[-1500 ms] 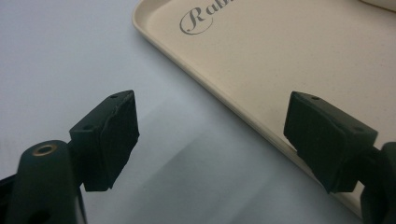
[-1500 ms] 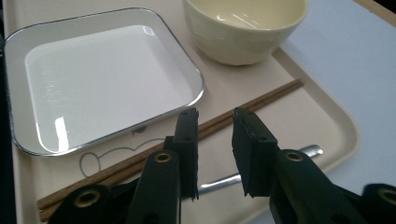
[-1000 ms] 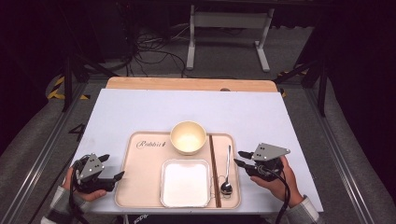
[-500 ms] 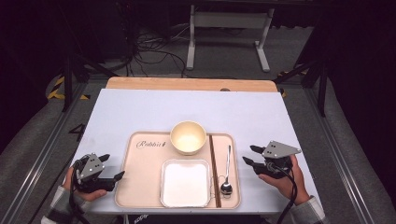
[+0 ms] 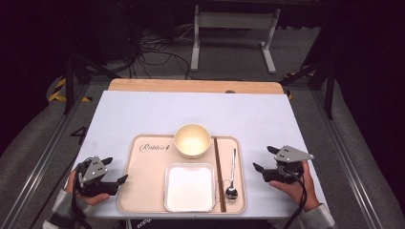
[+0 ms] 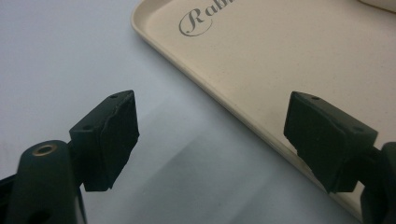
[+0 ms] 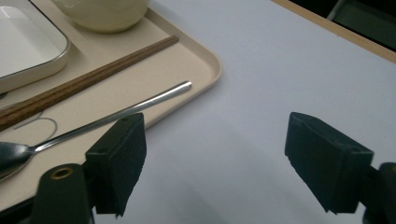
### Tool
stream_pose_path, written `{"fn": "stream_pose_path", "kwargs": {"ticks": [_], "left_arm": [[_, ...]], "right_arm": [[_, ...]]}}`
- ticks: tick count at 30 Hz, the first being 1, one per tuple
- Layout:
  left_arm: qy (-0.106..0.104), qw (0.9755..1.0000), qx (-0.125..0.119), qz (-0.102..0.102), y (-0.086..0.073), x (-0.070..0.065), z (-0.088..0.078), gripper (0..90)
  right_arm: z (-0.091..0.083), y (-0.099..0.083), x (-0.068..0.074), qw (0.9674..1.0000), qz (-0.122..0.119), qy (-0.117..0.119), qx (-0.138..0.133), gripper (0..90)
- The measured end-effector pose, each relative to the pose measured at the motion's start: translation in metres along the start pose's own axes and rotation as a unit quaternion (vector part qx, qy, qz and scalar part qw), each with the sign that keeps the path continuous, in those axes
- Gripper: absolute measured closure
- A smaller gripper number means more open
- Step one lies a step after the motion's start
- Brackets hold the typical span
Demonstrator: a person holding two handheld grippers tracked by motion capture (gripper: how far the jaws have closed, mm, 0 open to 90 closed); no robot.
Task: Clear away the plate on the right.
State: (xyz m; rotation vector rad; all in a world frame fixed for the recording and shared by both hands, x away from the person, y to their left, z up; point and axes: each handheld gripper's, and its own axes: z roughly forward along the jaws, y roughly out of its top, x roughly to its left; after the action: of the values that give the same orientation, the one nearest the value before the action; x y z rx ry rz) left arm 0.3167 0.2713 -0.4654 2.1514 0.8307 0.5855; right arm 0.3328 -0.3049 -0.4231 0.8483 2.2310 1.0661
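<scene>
Your tray sits on the table at the near edge, centred between your 2 grippers. On the tray: bowl at 12 o'clock; square dish at 6 o'clock, just in front of the bowl; chopsticks at 3 o'clock of the dish, running front to back; spoon just right of the chopsticks, bowl end nearest you. Your left gripper lies at 9 o'clock of the tray, just beside its left rim. Your right gripper lies at 3 o'clock, near the right rim, apart from it.
</scene>
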Motion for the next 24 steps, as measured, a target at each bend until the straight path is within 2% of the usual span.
{"fn": "stream_pose_path", "kwargs": {"ticks": [2,4,5,8,11,20,21,24], "left_arm": [[0.002,1.0000,0.000,-0.001,0.000,0.000,0.000,18.8],[0.007,1.0000,-0.004,-0.001,0.001,0.001,-0.001,18.8],[0.006,1.0000,-0.006,-0.001,0.002,0.000,-0.001,18.8],[0.006,1.0000,0.000,0.005,0.002,-0.001,-0.001,18.7],[0.009,0.9999,-0.005,0.002,0.003,-0.001,-0.002,18.8],[0.016,0.9998,-0.007,0.005,0.002,-0.003,-0.005,18.9],[0.015,0.9999,-0.007,0.003,0.000,-0.002,-0.005,19.0],[0.016,0.9999,-0.007,0.003,0.000,-0.003,-0.005,19.0]], "right_arm": [[0.000,-0.006,-0.003,0.9996,0.016,-0.021,-0.006,14.6],[-0.001,-0.013,-0.005,0.9990,0.032,-0.026,-0.016,15.7],[0.000,-0.019,-0.005,0.9988,0.031,-0.034,-0.018,15.6],[0.001,-0.024,-0.006,0.9987,0.031,-0.036,-0.017,14.6],[0.003,-0.029,-0.008,0.9984,0.035,-0.043,-0.013,14.3],[0.004,-0.032,-0.011,0.9979,0.032,-0.051,-0.023,14.9],[0.004,-0.033,-0.013,0.9963,0.045,-0.065,-0.033,15.9],[0.004,-0.033,-0.012,0.9959,0.048,-0.067,-0.037,16.0]]}}
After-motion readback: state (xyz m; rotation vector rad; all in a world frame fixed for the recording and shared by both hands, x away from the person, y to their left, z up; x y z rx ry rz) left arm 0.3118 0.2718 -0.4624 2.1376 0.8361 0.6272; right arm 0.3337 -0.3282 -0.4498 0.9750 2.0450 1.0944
